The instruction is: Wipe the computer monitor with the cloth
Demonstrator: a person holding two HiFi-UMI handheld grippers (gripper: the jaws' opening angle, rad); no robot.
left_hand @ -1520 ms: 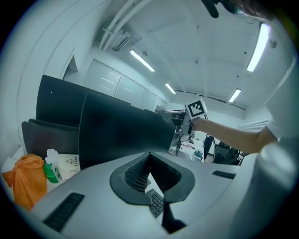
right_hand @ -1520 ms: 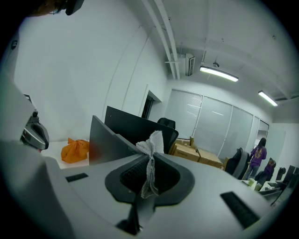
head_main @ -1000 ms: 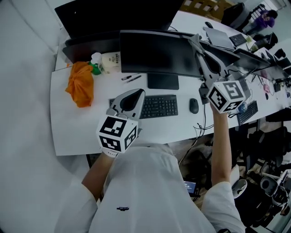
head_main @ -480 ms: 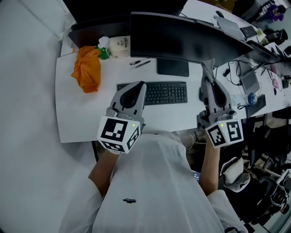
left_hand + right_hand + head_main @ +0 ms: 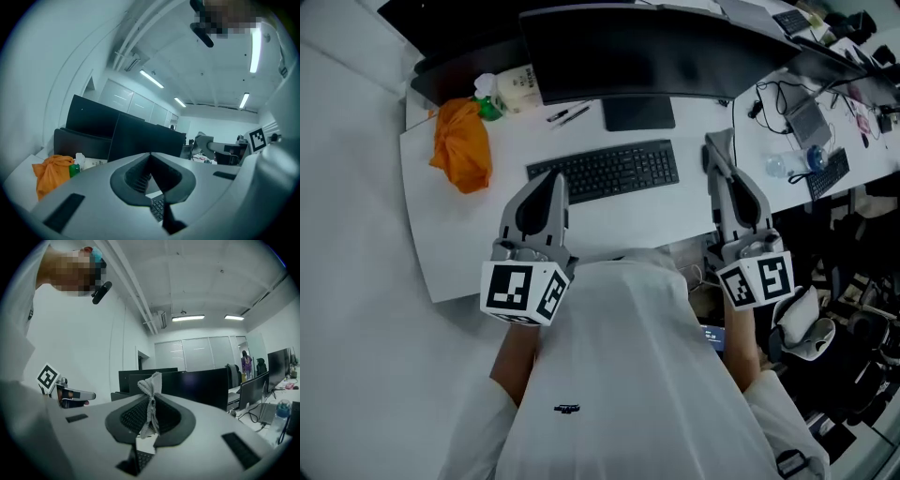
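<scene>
Your right tool (image 5: 151,397) is closed tight on the cloth (image 5: 151,380): a pale grey, knitted strip pinched between the jaws, with a crumpled tuft sticking up past the tips and a short end hanging down behind them. Your left tool (image 5: 151,155) has its jaws pressed together with nothing between them. From the head view, you hold both tools low and close to your body, pointing away from you toward the monitor (image 5: 637,52). The left one hangs over the near part of the white worktop (image 5: 459,253), just short of the left end of the keyboard (image 5: 605,171). The right one hangs beside the keyboard's right end, at the worktop's right edge. Neither tool touches the keyboard, as far as that view shows, and the cloth is well apart from the dark screen, which stands upright on its stand behind the keyboard. At the back left of the worktop lies an orange bundle (image 5: 461,145), with a green bottle (image 5: 490,109) just beside it near the monitor's left end. Two pens (image 5: 567,114) lie between the bottle and the monitor's stand.
</scene>
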